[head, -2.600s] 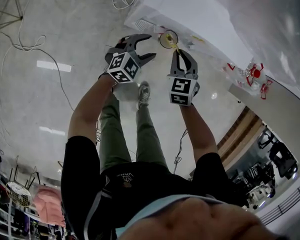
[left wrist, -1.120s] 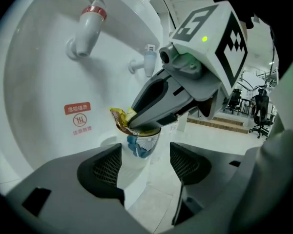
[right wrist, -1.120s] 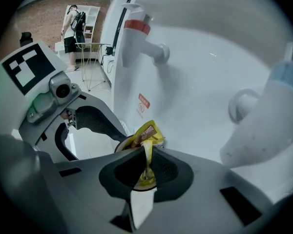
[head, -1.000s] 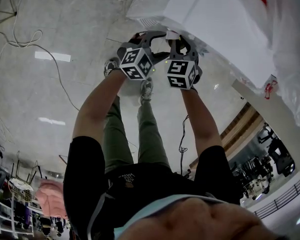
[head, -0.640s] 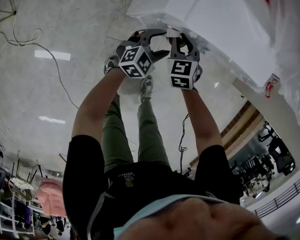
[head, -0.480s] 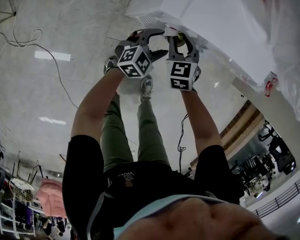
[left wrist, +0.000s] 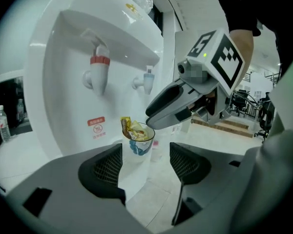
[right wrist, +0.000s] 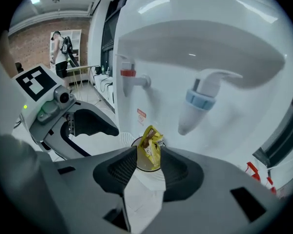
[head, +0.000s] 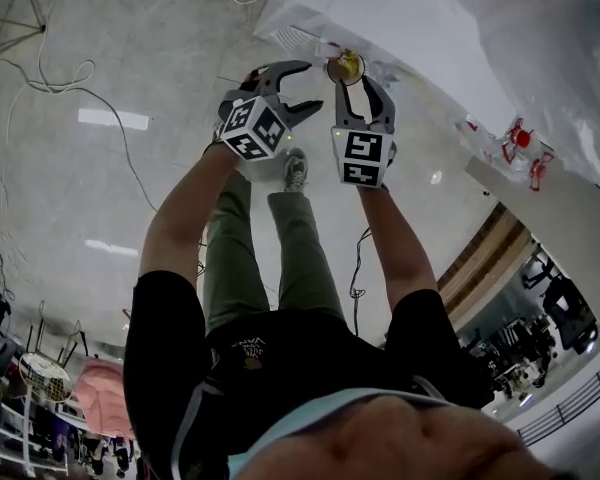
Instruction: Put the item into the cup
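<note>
Packet (right wrist: 151, 146) in cup (left wrist: 139, 147) sits beyond right gripper's (right wrist: 149, 159) just-opened fingers (right wrist: 118, 170).

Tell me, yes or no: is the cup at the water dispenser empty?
No: a yellow packet sits in the cup, with its top sticking out above the rim.

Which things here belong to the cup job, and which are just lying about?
Job: cup; yellow packet, already standing in it.
Just there: water dispenser behind the cup; its red tap and blue tap; clear bottle.
</note>
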Demonstrator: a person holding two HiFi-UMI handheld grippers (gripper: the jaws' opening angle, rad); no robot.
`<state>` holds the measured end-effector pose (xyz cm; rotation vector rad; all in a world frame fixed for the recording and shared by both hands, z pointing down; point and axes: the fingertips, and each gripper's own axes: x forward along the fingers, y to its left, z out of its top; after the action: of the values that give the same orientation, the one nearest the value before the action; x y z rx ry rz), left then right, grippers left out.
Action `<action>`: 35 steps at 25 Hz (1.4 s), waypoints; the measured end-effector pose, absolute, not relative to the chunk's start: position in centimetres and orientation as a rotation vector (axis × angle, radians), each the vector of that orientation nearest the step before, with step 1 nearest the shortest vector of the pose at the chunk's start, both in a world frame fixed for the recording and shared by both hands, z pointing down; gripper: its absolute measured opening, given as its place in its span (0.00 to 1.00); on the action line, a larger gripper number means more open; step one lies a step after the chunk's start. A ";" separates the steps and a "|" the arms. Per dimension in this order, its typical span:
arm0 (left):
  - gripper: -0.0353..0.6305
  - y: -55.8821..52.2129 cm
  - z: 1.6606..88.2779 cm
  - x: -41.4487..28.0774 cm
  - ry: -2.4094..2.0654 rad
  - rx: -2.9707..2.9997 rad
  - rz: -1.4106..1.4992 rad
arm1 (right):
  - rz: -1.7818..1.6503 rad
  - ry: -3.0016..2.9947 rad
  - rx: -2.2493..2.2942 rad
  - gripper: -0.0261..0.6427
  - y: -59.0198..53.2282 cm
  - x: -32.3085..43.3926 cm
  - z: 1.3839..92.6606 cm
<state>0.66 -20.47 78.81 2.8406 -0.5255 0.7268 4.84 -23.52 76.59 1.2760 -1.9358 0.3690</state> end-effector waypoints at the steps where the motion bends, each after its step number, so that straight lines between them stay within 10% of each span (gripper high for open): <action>1: 0.52 -20.2 78.1 0.4 -0.545 2.834 0.720 | 0.376 -1.936 1.283 0.26 -23.1 5.0 76.2; 18: 0.13 -14.5 60.8 -1.1 -0.874 2.874 0.566 | 0.413 -2.108 1.432 0.13 -16.5 5.9 60.2; 35: 0.08 -7.0 41.8 0.4 -1.078 2.922 0.392 | 0.346 -2.265 1.466 0.12 -8.9 9.6 44.9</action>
<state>0.38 -7.03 41.83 2.9224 -1.0776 0.3920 9.64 -8.95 44.87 1.4656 -2.2647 0.3461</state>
